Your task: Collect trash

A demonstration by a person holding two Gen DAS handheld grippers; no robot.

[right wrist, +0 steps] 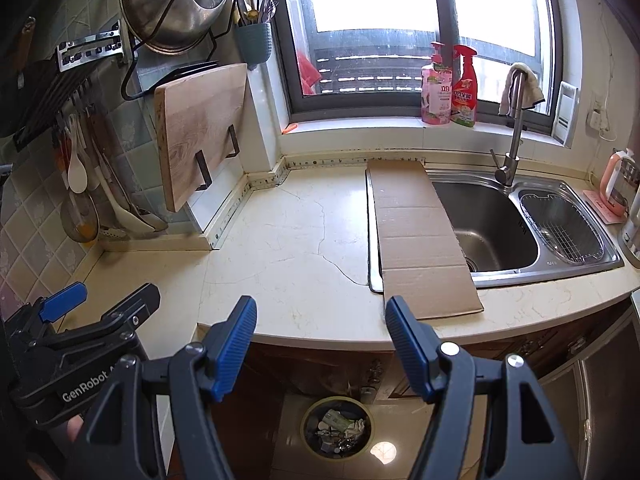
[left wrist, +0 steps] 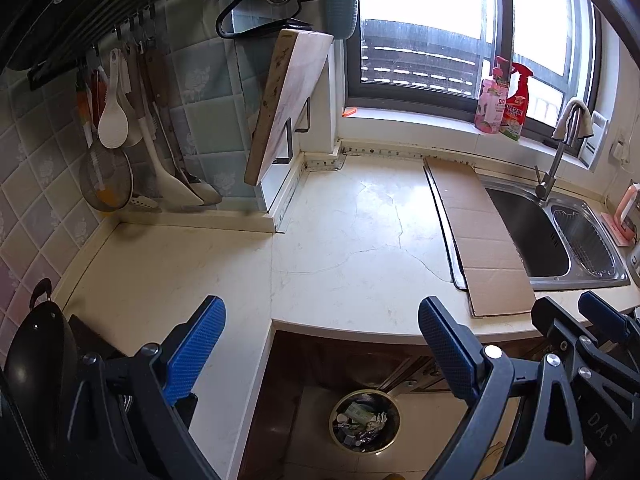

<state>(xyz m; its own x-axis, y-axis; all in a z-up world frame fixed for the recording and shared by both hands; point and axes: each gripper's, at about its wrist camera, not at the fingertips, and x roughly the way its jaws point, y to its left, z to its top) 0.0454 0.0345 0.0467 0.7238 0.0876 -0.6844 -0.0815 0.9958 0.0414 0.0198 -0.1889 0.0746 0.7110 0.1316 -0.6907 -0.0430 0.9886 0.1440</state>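
While both tools hang over the front edge of the counter, neither carries anything: the left tool [left wrist: 320, 344] has its blue pads spread wide apart with nothing between them, and the right tool [right wrist: 320, 344] is likewise released and bare. They sit side by side, each showing at the edge of the other's view, and both point down and forward, likely so the person can look over the counter and the floor at once. Directly below them on the floor, tucked in front of the dark cabinet, stands a round trash bin [right wrist: 337, 427] holding crumpled wrappers and scraps, placed where waste can simply be dropped from above. Beyond the tools, the pale, cracked counter [right wrist: 296, 248] carries no loose litter that can be seen. A flat strip of cardboard [right wrist: 420, 236] lies across the left rim of the steel sink [right wrist: 496, 224], its near end reaching the counter edge; it seems the most likely piece left to collect. Farther back, a cutting board [right wrist: 200, 132] stands in a wall bracket to stay dry, and two cleaning bottles [right wrist: 450, 88] stand on the windowsill.
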